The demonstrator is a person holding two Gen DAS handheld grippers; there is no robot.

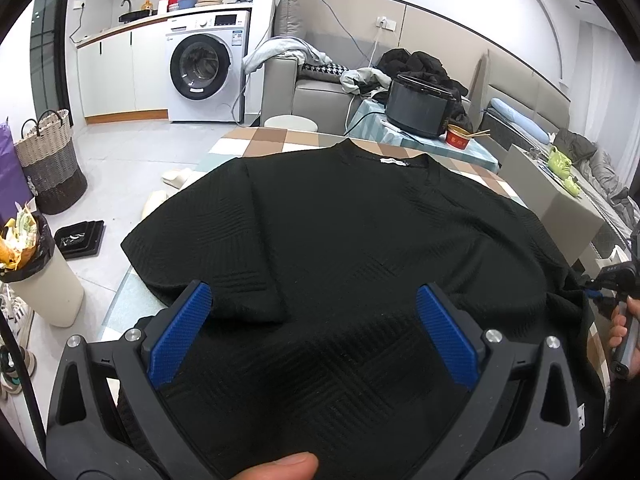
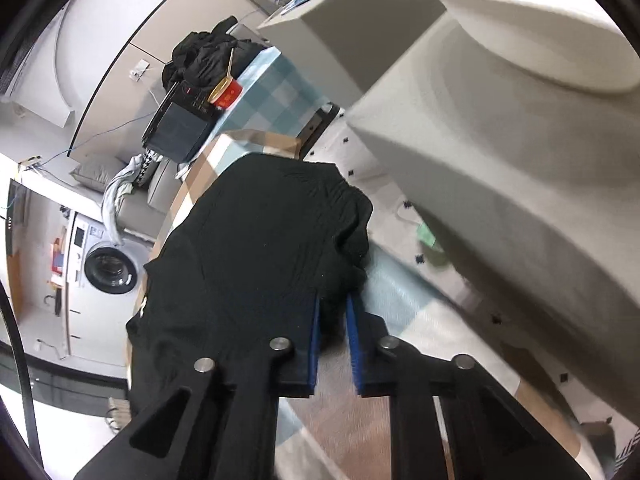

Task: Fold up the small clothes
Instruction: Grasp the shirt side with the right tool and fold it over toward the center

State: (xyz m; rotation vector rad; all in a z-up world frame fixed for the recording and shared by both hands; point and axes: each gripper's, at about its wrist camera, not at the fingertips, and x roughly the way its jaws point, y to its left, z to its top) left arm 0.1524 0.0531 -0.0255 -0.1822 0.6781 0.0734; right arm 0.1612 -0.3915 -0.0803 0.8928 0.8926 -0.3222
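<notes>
A black textured t-shirt [image 1: 340,232] lies spread flat on the checked tablecloth [image 1: 256,140], collar and white label at the far side. One sleeve is folded in over the body on the left. My left gripper [image 1: 314,294] hovers over the shirt's near hem, open wide with nothing between its blue pads [image 1: 180,336]. In the right wrist view my right gripper [image 2: 334,300] is shut on a bunched edge of the shirt [image 2: 260,240] at the table's side. A hand [image 1: 622,332] holding that gripper's handle shows at the right edge of the left wrist view.
A dark rice cooker [image 1: 420,108] and a red bowl [image 1: 458,138] stand on a second table behind. A lined waste bin [image 1: 40,272] and woven basket [image 1: 52,168] sit on the floor at the left. Pale grey furniture [image 2: 500,160] rises close to the table's right side.
</notes>
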